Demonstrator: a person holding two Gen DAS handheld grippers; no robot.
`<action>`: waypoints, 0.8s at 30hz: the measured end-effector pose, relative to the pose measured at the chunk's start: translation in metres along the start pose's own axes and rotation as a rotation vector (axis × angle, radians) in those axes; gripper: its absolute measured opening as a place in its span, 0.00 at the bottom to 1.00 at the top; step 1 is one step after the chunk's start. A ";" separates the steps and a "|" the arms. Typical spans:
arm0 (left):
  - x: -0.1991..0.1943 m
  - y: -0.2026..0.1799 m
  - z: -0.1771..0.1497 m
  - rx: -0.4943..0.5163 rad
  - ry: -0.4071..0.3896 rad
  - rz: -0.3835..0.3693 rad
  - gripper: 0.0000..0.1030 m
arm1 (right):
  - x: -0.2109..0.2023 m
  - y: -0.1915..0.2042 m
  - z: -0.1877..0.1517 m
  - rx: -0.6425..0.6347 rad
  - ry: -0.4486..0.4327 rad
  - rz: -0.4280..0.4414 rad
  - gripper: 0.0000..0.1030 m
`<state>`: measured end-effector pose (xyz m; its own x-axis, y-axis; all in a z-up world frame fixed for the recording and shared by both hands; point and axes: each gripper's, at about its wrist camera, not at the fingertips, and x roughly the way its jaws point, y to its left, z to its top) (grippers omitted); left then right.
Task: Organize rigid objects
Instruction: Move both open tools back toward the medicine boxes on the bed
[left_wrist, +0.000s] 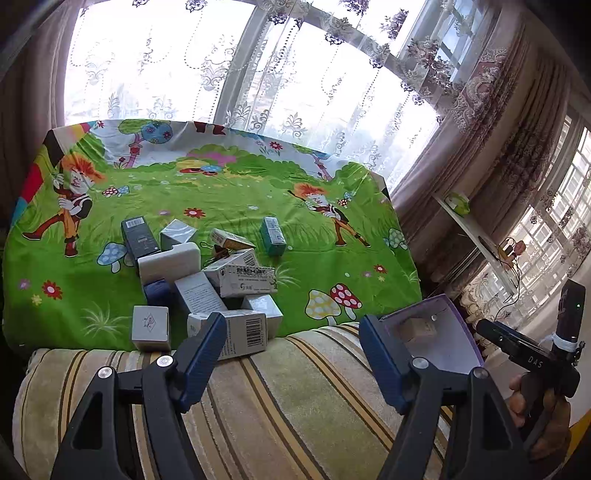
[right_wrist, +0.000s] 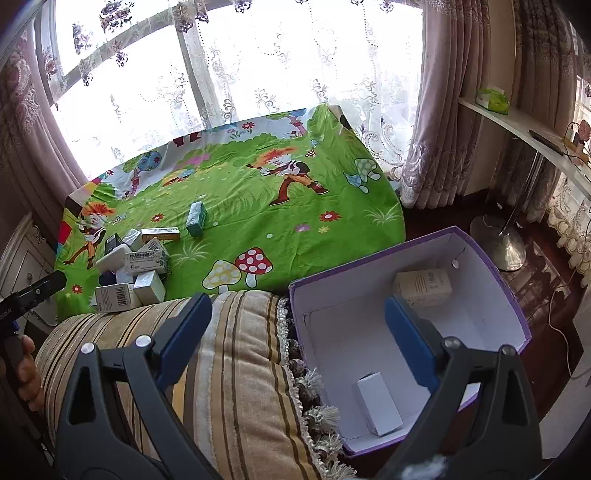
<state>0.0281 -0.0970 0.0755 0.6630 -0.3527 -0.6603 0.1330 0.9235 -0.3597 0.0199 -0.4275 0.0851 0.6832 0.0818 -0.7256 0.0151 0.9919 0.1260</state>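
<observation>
A heap of small cartons (left_wrist: 207, 284) lies on a green cartoon cloth (left_wrist: 332, 258); the right wrist view shows the same heap (right_wrist: 129, 269) at the far left. A teal carton (left_wrist: 273, 230) stands apart from it, and it shows as the teal carton (right_wrist: 195, 218) further up the cloth. A purple box (right_wrist: 498, 288) with a white inside holds a beige carton (right_wrist: 423, 286) and a white carton (right_wrist: 378, 402). My left gripper (left_wrist: 291, 349) hangs open and empty over a striped cushion (left_wrist: 295, 391), short of the heap. My right gripper (right_wrist: 295, 332) stands open and empty, its right finger over the purple box.
The purple box (left_wrist: 436, 332) sits right of the cushion, with the right gripper's body and a hand (left_wrist: 535, 402) beyond it. Lace curtains and a window rise behind the cloth. A white shelf (right_wrist: 517, 125) and a lamp base (right_wrist: 506, 243) stand on the right floor side.
</observation>
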 end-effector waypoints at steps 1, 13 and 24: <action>0.000 0.006 0.000 -0.013 0.006 0.005 0.73 | 0.001 0.003 0.001 -0.003 0.004 0.003 0.93; 0.000 0.060 0.004 -0.154 0.047 0.030 0.73 | 0.019 0.048 0.009 -0.065 0.067 0.108 0.93; 0.010 0.085 0.001 -0.176 0.123 0.064 0.73 | 0.050 0.091 0.023 -0.129 0.151 0.197 0.93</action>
<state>0.0470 -0.0215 0.0387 0.5701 -0.3194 -0.7570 -0.0444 0.9080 -0.4166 0.0728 -0.3354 0.0757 0.5473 0.2782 -0.7893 -0.2070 0.9588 0.1943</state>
